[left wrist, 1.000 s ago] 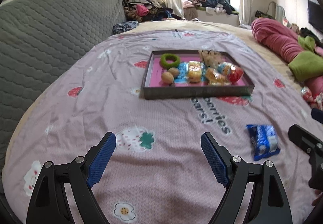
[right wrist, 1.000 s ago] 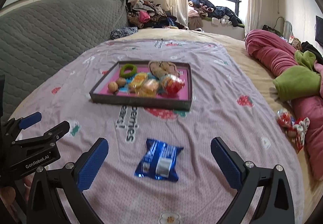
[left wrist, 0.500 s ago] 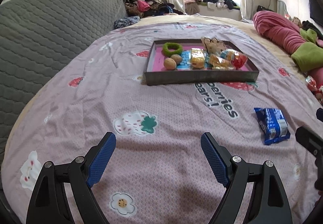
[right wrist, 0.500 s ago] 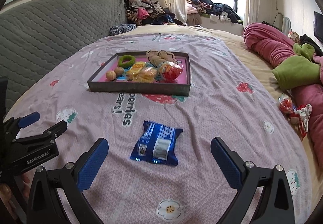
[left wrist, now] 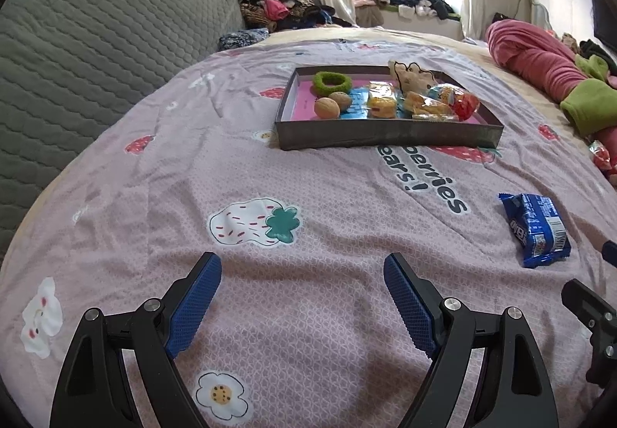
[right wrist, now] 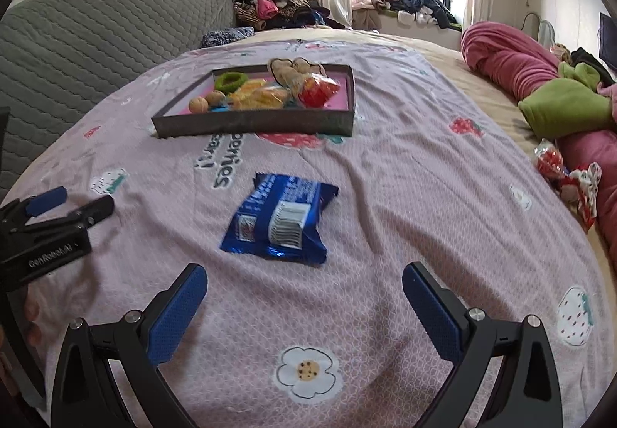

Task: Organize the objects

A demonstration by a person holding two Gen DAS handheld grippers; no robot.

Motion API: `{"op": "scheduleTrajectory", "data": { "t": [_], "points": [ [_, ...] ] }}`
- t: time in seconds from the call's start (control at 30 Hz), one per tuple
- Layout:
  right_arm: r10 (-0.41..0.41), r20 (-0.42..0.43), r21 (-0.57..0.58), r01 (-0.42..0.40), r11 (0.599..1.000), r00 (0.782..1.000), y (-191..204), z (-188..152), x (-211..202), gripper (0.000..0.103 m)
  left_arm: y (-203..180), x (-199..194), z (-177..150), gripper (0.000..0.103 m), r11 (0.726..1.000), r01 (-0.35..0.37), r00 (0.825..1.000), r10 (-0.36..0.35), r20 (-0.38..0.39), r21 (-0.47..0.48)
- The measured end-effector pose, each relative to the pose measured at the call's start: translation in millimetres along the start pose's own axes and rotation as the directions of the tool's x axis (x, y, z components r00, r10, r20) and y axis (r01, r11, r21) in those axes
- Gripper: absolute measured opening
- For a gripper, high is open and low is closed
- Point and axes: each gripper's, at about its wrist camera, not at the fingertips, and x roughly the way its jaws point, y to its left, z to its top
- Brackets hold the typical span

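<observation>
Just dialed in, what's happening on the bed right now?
A person is tidying snacks into the tray on the bedspread. The right tool is open, lined up just short of the blue snack packet, not touching it. The left tool is open and empty over bare bedspread. The tray already holds several snacks.

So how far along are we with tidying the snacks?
Done: several snacks already sit in the tray. In hand: nothing; the right claw is open just short of the blue packet. Left: that packet, plus red wrappers by the blankets.
</observation>
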Motion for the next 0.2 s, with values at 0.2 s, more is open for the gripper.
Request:
{"op": "scheduleTrajectory", "data": {
  "t": [0.2],
  "points": [
    [0.014,-0.020,0.015,-0.014,1.000,1.000,-4.8,-3.7,9.9,0.102,2.4,15.4,-4.5,0.087,1.000,-0.009,0.999,0.009,-0.034,0.004]
  ]
}}
